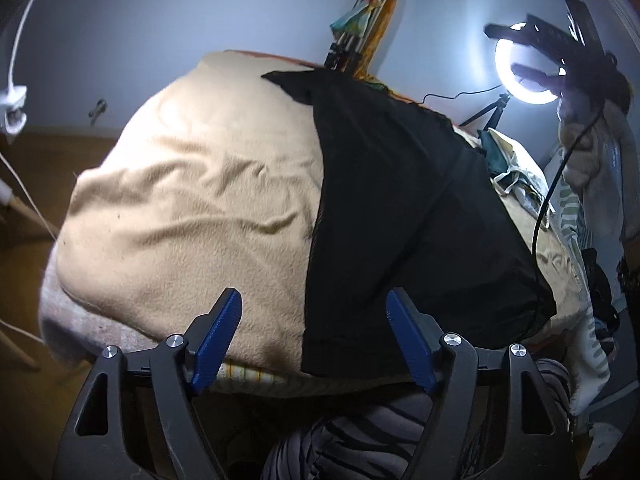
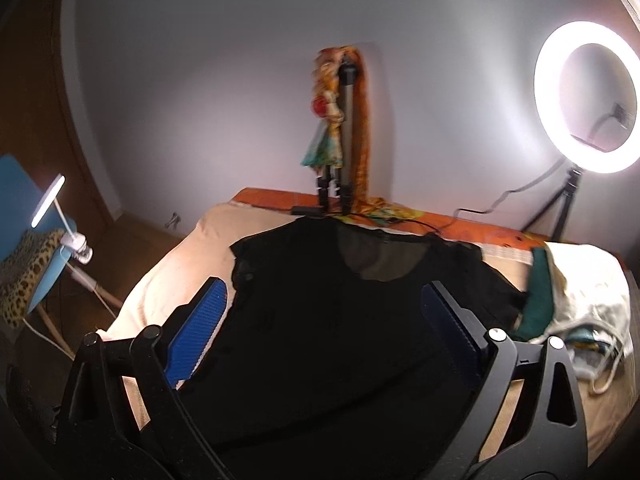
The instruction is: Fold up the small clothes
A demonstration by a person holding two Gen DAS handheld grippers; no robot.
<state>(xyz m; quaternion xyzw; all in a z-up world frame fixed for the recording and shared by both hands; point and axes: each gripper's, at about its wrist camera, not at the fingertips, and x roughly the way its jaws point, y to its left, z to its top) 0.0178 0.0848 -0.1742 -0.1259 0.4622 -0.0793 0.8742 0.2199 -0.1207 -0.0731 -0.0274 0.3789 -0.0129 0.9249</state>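
A black garment (image 1: 404,216) lies spread on a beige blanket (image 1: 192,200) that covers the bed, its far edge reaching toward the wall and its near hem close to the bed's front edge. From the right wrist view the garment (image 2: 320,320) looks like a small top with a sheer neckline at the far end, though the cloth is so dark that its folds are hard to make out.

The left gripper (image 1: 314,312) hovers over the garment's near left corner, its blue-padded fingers (image 1: 222,328) parted with nothing between them; one finger stands over the blanket and the other over the black cloth. The right gripper (image 2: 324,316) hangs above the middle of the garment, its fingers (image 2: 200,332) spread wide and empty.

To the right of the garment sits a heap of other clothes (image 2: 580,292), cream and green. A lit ring light (image 2: 588,100) stands on a tripod behind the heap. A second tripod (image 2: 340,140), draped with a colourful scarf, stands at the wall beyond the bed. Off to the left a small clip lamp (image 2: 52,200) glows beside a blue chair (image 2: 24,208) with leopard-print fabric (image 2: 24,276) on it.
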